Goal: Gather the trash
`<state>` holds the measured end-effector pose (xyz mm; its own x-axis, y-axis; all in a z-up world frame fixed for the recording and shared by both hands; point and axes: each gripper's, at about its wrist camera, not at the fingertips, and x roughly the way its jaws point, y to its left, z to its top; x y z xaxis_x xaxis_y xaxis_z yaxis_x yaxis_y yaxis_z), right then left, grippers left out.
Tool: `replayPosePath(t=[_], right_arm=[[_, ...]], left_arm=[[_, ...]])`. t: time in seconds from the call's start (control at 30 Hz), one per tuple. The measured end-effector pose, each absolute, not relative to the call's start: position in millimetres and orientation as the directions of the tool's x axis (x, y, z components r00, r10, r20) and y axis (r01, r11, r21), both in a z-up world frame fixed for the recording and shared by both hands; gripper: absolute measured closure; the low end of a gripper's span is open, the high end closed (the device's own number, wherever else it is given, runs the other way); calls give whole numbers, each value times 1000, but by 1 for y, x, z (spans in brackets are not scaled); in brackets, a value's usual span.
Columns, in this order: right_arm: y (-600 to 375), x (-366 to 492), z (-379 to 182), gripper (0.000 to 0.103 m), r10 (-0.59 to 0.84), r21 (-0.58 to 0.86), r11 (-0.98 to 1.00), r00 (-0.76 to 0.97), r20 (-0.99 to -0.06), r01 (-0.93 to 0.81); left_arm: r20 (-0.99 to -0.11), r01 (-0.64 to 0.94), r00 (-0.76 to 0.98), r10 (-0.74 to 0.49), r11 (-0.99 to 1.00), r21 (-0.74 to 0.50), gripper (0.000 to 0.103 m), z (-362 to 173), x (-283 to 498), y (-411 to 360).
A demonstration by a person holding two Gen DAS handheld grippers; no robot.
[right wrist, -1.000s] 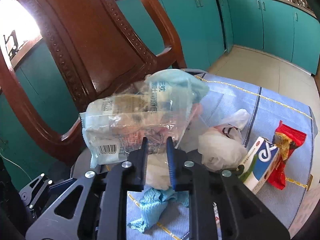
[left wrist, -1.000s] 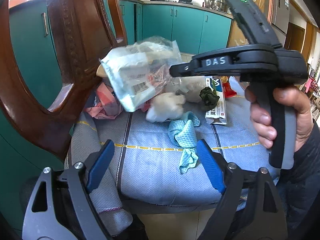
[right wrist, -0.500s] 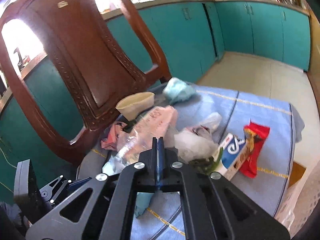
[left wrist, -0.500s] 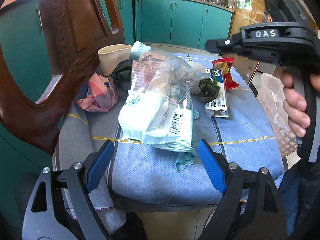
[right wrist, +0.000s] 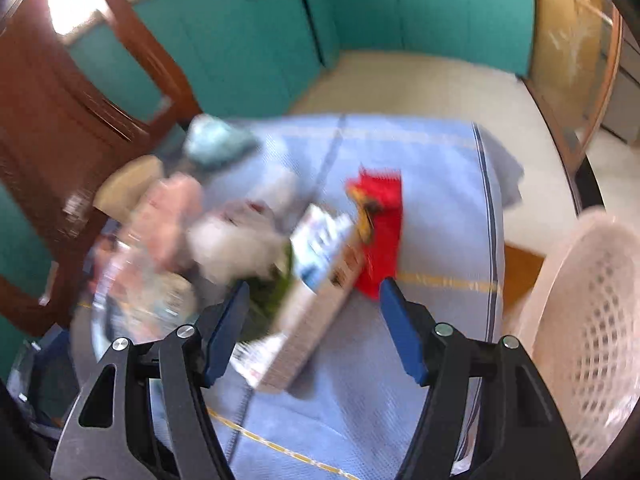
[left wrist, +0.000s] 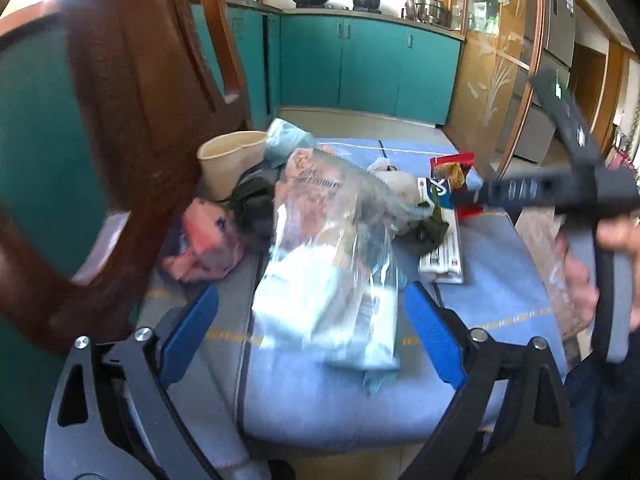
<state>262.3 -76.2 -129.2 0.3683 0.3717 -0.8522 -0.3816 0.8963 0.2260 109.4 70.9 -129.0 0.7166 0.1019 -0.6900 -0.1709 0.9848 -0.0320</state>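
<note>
A clear plastic bag (left wrist: 332, 264) full of wrappers lies on the blue cloth (left wrist: 488, 300), just beyond my open, empty left gripper (left wrist: 312, 320). Behind it sit a paper cup (left wrist: 228, 160), a pink wad (left wrist: 204, 244), a white carton (left wrist: 440, 248) and a red wrapper (left wrist: 452, 164). My right gripper (right wrist: 312, 328) is open and empty above the carton (right wrist: 316, 280) and red wrapper (right wrist: 380, 232); the bag (right wrist: 140, 280) lies to its left. The right wrist view is blurred. The right gripper also shows in the left wrist view (left wrist: 460, 198), at the right.
A pale lattice basket (right wrist: 592, 320) stands off the cloth's right edge. A dark wooden chair back (left wrist: 132, 128) rises at the left. Teal cabinets (left wrist: 360, 68) line the far wall.
My right gripper has opened and let go of the plastic bag, which now lies on the cloth. The right gripper has swung right, toward the carton and basket.
</note>
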Motion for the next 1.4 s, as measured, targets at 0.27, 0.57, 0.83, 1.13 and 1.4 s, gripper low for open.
replayPosePath(t=[0.27,0.57,0.83,1.13,1.4], right_arm=[[-55,257,-150,48,423,284,860,282,-861,-424],[-53,242,-137,77,477,315,811,247,-843,-492],[-85,236,-123,80,450,268,837,319,-834,-477],[-107,225,-105,80,473,269,838,387,-791,-474],[-117,215,-93,80,495,275,832,420,-761,-481]], left_arm=[[-755,-172,656,-2,973,-152,9,-152,131,83],[-741,-145,671,2,981,-128,49,-150,123,82],[-712,-140,702,11,982,-123,58,-139,108,83],[-637,-157,769,49,981,-114,58,-110,91,87],[-579,-141,813,53,984,-107,58,-89,79,79]])
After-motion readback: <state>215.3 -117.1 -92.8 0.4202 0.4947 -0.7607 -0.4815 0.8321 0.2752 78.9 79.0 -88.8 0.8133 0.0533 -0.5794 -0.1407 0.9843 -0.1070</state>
